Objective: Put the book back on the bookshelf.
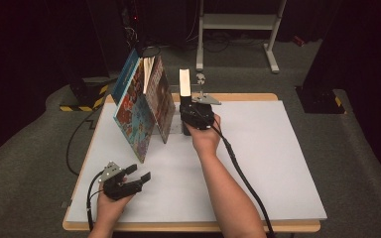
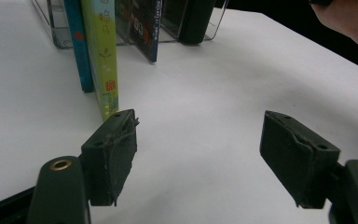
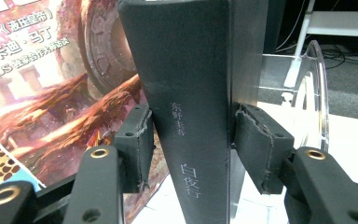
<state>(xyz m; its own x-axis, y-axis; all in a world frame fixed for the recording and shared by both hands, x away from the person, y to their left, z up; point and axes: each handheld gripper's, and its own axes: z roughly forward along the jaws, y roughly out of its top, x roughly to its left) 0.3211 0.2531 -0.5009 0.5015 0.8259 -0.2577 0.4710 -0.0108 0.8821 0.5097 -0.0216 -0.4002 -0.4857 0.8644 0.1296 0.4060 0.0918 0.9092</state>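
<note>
My right gripper [image 1: 185, 111] [image 3: 193, 140] is shut on a dark book [image 1: 184, 82] [image 3: 186, 70] that stands upright at the table's far edge. Both pads press on its spine, which bears white characters. Left of it, several large colourful books [image 1: 139, 109] [image 3: 51, 84] lean to the right in a clear plastic stand [image 2: 56, 23] [image 3: 314, 93]. In the left gripper view their spines show as blue [image 2: 79, 42], yellow-green [image 2: 103, 56] and dark [image 2: 144, 28]. My left gripper [image 1: 139, 173] [image 2: 200, 140] rests near the front left corner, open with nothing between its pads.
The white tabletop [image 1: 258, 163] has free room on its right half and front. The right gripper's cable [image 1: 248, 183] trails back along the forearm. On the floor behind stand a metal frame [image 1: 238, 22] and a black-and-yellow striped base [image 1: 87, 96].
</note>
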